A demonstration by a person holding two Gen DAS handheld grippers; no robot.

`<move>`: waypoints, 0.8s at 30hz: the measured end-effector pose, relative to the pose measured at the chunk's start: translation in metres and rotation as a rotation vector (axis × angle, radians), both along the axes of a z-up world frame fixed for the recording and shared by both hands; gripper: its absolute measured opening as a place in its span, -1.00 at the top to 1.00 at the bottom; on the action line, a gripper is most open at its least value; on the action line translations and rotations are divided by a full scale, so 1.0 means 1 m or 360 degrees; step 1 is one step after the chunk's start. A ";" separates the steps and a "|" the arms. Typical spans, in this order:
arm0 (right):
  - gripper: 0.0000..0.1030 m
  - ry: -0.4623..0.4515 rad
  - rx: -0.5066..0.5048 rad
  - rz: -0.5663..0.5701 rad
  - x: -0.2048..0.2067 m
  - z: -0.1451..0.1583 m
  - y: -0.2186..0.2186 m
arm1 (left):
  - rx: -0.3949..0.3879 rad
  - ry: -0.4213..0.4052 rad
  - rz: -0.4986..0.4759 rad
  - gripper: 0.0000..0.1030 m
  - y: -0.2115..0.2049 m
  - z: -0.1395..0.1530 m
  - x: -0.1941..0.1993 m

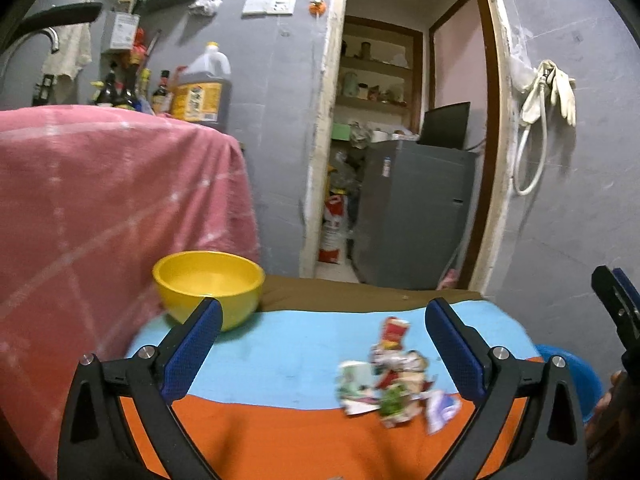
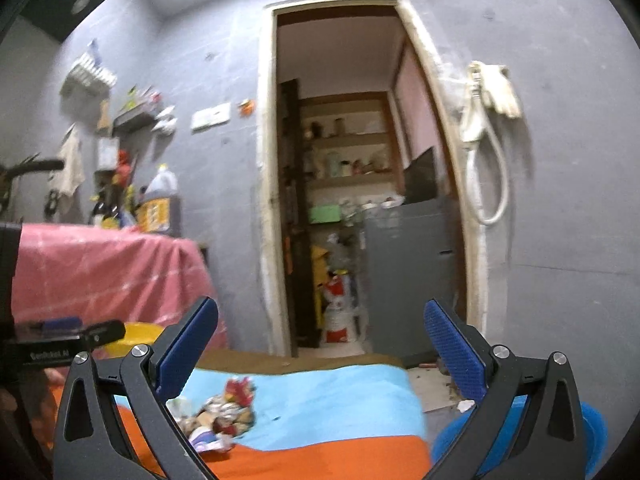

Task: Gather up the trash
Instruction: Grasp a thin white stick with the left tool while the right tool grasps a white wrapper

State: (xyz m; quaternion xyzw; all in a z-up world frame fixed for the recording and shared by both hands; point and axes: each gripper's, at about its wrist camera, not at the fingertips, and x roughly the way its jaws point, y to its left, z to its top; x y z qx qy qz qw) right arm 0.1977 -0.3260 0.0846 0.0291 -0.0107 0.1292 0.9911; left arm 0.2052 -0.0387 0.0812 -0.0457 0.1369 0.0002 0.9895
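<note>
- Lying in a loose heap on the table (image 1: 280, 356), the trash (image 1: 394, 380) is a pile of crumpled wrappers and paper scraps, red, white and green, resting where the light blue part of the cover meets the orange part.
- The left gripper (image 1: 324, 312) hovers over the table with its jaws spread wide; nothing sits between the blue pads (image 1: 196, 348), and the pile shows just inside the right-hand finger, lower in the view, not touched.
- The right gripper (image 2: 320, 312) also stands wide apart and empty, pointing roughly level toward the doorway (image 2: 360, 160); in its view the trash (image 2: 224, 412) lies just beside the left-hand finger, partly hidden behind it.
- A yellow bowl (image 1: 208, 284) stands on the far left corner of the table, well apart from the pile, beside a pink cloth (image 1: 112, 208) draped over something bulky.
- A blue basin (image 2: 588, 432) shows low beside the table's right edge, largely hidden behind the right gripper's finger.
- A large oil jug (image 1: 202, 88) and dark bottles stand behind the pink cloth against the grey wall.
- Pale gloves (image 1: 560, 92) and a white hose hang on the wall to the right of the doorway.
- Through the doorway a grey cabinet (image 1: 416, 208) and wooden shelves are visible.
- Both views are slightly blurred.
</note>
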 end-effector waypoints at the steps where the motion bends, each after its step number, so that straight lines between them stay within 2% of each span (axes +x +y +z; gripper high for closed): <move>1: -1.00 0.0013 -0.0020 0.0023 0.002 -0.001 0.005 | 0.0011 -0.0013 0.0009 -0.93 0.004 -0.002 -0.003; 6: -1.00 0.0129 -0.0090 0.0131 0.010 -0.010 0.027 | 0.0062 -0.0012 0.0016 -0.93 0.012 -0.011 -0.008; 11: -1.00 0.0311 -0.0166 0.0209 0.021 -0.027 0.038 | 0.0107 0.0112 -0.0027 -0.93 0.018 -0.028 -0.001; 24: -1.00 0.0735 -0.0350 0.0346 0.046 -0.065 0.062 | -0.0015 0.0664 -0.0154 -0.92 0.023 -0.066 0.059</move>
